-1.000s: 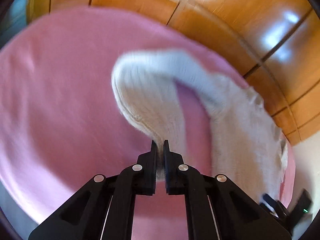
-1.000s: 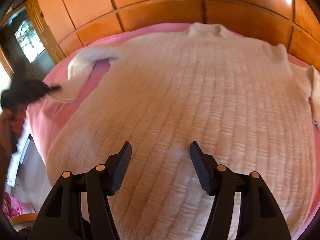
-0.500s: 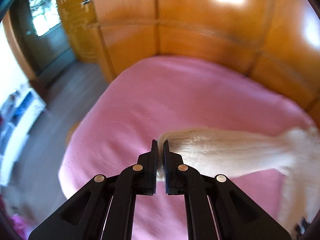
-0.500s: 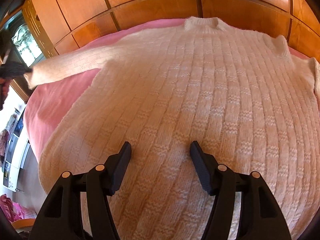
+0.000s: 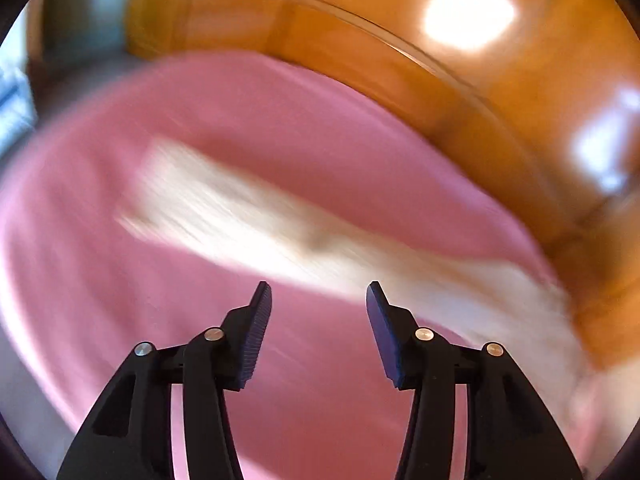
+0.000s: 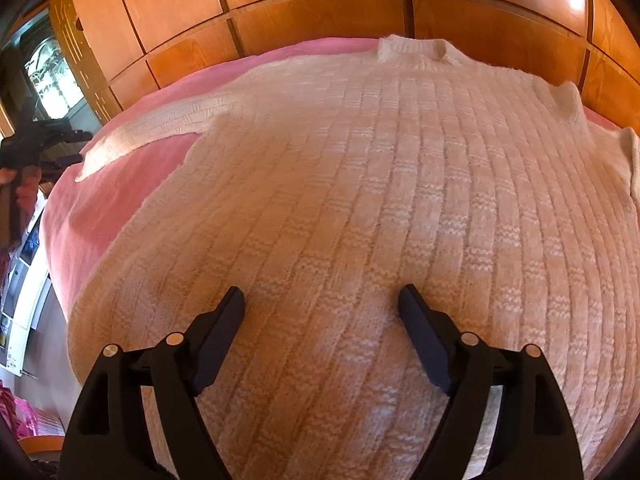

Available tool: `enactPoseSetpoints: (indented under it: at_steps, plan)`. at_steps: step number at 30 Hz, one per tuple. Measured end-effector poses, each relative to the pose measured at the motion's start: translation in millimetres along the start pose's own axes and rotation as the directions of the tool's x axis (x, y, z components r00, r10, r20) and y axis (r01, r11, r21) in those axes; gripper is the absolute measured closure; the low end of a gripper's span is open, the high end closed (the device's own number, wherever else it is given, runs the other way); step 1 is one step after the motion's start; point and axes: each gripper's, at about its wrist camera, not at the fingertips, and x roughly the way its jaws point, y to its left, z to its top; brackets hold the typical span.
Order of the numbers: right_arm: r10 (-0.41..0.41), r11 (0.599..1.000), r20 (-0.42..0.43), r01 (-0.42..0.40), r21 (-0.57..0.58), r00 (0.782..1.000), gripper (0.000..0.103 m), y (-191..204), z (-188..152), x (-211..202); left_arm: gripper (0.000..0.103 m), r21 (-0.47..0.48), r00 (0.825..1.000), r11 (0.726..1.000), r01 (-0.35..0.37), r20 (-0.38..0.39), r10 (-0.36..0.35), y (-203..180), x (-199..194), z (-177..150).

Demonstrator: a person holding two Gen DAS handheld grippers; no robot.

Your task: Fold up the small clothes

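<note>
A cream knitted sweater lies flat, front up, on a pink bed cover, its collar at the far end. Its left sleeve lies stretched out to the left on the cover. My right gripper is open and empty, just above the sweater's lower body. In the left wrist view, which is blurred, my left gripper is open and empty above the pink cover, with the sleeve lying ahead of it. The left gripper also shows at the far left of the right wrist view.
Orange wooden wardrobe panels run behind the bed. The bed's left edge drops to the floor, with papers and a glazed door beyond. The sweater's right sleeve lies folded at the right edge.
My left gripper pulled the sleeve out straight to the left, then opened and let it go. The sleeve now lies flat on the cover. My right gripper stayed open over the body.
</note>
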Motion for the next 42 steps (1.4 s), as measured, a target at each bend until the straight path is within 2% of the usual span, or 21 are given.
enactPoseSetpoints:
  at_steps: [3, 5, 7, 9, 13, 15, 17, 18, 21, 26, 28, 30, 31, 32, 34, 35, 38, 42]
  plan:
    - [0.003, 1.0, 0.002, -0.003, -0.004, 1.0, 0.022, -0.3, -0.4, -0.8, 0.066, 0.016, 0.991, 0.995, 0.102, -0.084, -0.1, -28.1, 26.1, -32.1]
    - [0.008, 1.0, 0.003, -0.008, -0.001, 1.0, 0.022, -1.7, -1.1, -2.0, 0.066, 0.035, 0.991, 0.996, 0.083, -0.108, -0.079, -43.0, 43.8, -40.9]
    - [0.014, 1.0, 0.005, -0.014, 0.003, 1.0, 0.023, -2.8, -2.4, -3.7, 0.066, 0.012, 0.989, 0.996, 0.086, -0.122, -0.084, -52.8, 66.8, -43.1]
    - [0.018, 1.0, 0.007, -0.018, 0.0, 1.0, 0.022, -3.7, -3.3, -4.4, 0.066, -0.033, 0.993, 0.997, 0.064, -0.095, -0.067, -53.3, 75.0, -37.0]
    - [0.022, 1.0, 0.007, -0.022, -0.004, 1.0, 0.022, -5.1, -3.2, -3.0, 0.059, -0.153, 0.995, 0.984, 0.09, -0.026, -0.095, -48.4, 87.8, -28.4]
    - [0.024, 1.0, 0.009, -0.023, -0.005, 1.0, 0.02, -5.4, -3.0, -2.4, 0.059, -0.174, 0.996, 0.981, 0.088, -0.013, -0.092, -48.6, 94.1, -25.1]
    - [0.024, 1.0, 0.01, -0.024, -0.003, 1.0, 0.02, -5.5, -2.5, -2.0, 0.08, -0.145, 0.997, 0.986, 0.077, -0.016, -0.08, -53.6, 97.6, -22.3]
    - [0.023, 1.0, 0.012, -0.023, -0.002, 1.0, 0.019, -5.0, -2.1, -1.7, 0.097, -0.118, 0.997, 0.991, 0.069, -0.031, -0.073, -56.9, 100.4, -21.7]
    - [0.018, 1.0, 0.016, -0.018, -0.006, 1.0, 0.019, -3.5, -2.3, -1.3, 0.101, -0.107, 0.997, 0.993, 0.059, -0.04, -0.063, -53.4, 92.7, -24.7]
    - [0.016, 1.0, 0.018, -0.016, -0.007, 1.0, 0.019, -2.4, -2.0, -1.0, 0.101, -0.093, 0.994, 0.99, 0.11, -0.012, -0.111, -49.3, 35.7, -49.9]
    - [0.015, 1.0, 0.019, -0.014, -0.01, 1.0, 0.019, -2.1, -2.0, -1.0, 0.103, -0.112, 0.992, 0.988, 0.109, -0.048, -0.114, -42.5, 22.6, -65.3]
    - [0.013, 1.0, 0.02, -0.013, -0.008, 1.0, 0.019, -1.7, -1.9, -0.8, 0.103, -0.111, 0.993, 0.993, 0.045, -0.104, -0.057, -34.3, 24.3, -78.4]
    - [0.01, 1.0, 0.021, -0.01, -0.009, 1.0, 0.019, -1.3, -2.0, -0.8, 0.103, -0.102, 0.992, 0.995, -0.012, -0.122, -0.001, -28.5, 27.0, -84.8]
    - [0.009, 1.0, 0.022, -0.008, -0.008, 1.0, 0.019, -1.0, -2.2, -0.9, 0.103, -0.105, 0.991, 0.994, -0.028, -0.132, 0.014, -23.3, 28.5, -88.9]
    - [0.008, 1.0, 0.024, -0.008, -0.005, 1.0, 0.019, -0.8, -2.4, -1.7, 0.103, -0.149, 0.993, 0.989, -0.006, -0.119, -0.012, -11.0, 21.2, -94.0]
    - [0.009, 1.0, 0.025, -0.009, -0.002, 1.0, 0.019, -0.9, -2.9, -2.2, 0.103, -0.15, 0.994, 0.989, -0.014, -0.109, -0.003, -10.3, 17.1, -94.1]
    - [0.016, 1.0, 0.018, -0.016, -0.002, 1.0, 0.019, -1.9, -2.6, -5.2, 0.103, -0.085, 0.997, 0.996, -0.023, -0.071, 0.017, -24.4, 3.7, -96.2]
    - [0.041, 0.995, 0.022, -0.043, 0.089, 0.999, 0.036, -26.6, 3.0, -22.7, 0.103, 0.104, 0.999, 0.995, -0.006, -0.036, 0.01, -76.6, -4.5, -106.5]
